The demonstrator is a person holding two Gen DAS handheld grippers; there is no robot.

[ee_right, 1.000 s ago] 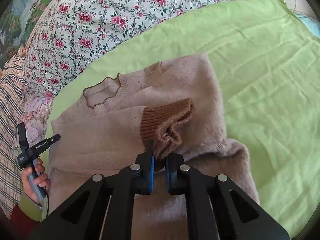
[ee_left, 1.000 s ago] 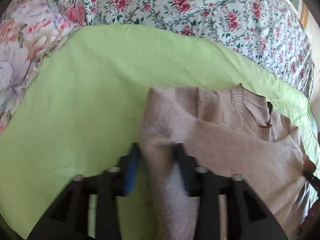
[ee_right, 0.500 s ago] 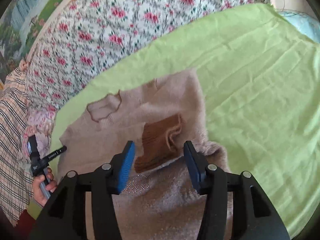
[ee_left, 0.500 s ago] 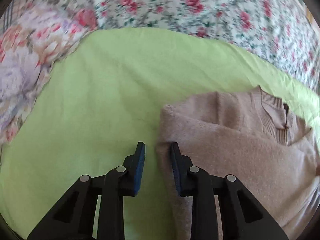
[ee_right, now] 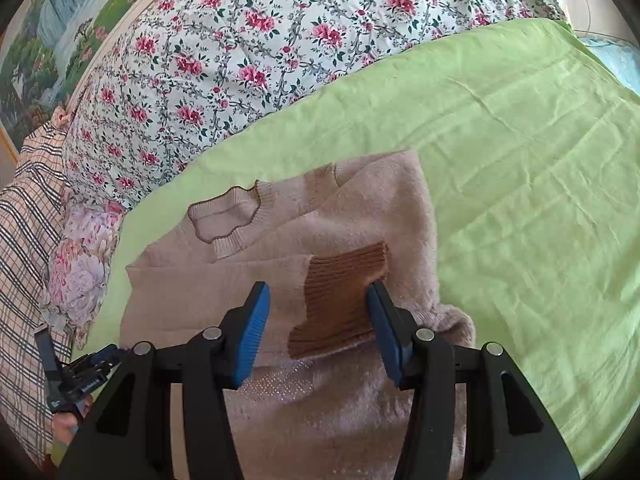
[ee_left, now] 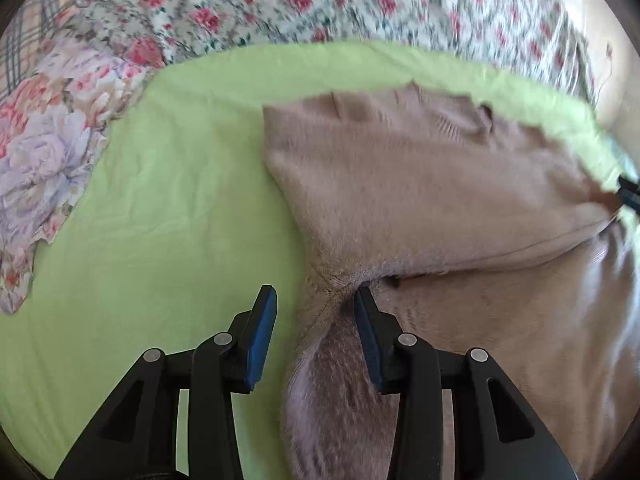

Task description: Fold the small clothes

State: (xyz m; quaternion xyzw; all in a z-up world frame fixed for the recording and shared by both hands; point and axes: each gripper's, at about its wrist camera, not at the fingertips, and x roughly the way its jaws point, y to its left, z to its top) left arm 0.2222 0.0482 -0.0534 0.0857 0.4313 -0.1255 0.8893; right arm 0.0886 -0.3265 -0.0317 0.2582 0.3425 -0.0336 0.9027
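Note:
A small pinkish-beige fuzzy sweater (ee_left: pixel 420 184) lies on a light green sheet (ee_left: pixel 160 208). Both sleeves are folded across its chest. In the right wrist view the sweater (ee_right: pixel 360 208) shows its ribbed neckline (ee_right: pixel 228 220) at the left and a brown ribbed cuff (ee_right: pixel 340 300) lying flat on top. My right gripper (ee_right: pixel 316 320) is open and empty, its jaws either side of the cuff, just above it. My left gripper (ee_left: pixel 316 316) is open and empty, straddling the sweater's left edge at the armpit fold. The left gripper also shows in the right wrist view (ee_right: pixel 76 380).
A floral quilt (ee_right: pixel 260 40) lies beyond the sheet. A pale floral pillow (ee_left: pixel 44 152) and a plaid fabric (ee_right: pixel 24 240) lie at the left. Open green sheet (ee_right: pixel 540 200) stretches right of the sweater. A painted headboard (ee_right: pixel 48 32) stands at the far left.
My right gripper opened and let go of the brown cuff, which now lies flat on the sweater. My left gripper released the sweater's side, drew back and opened wider.

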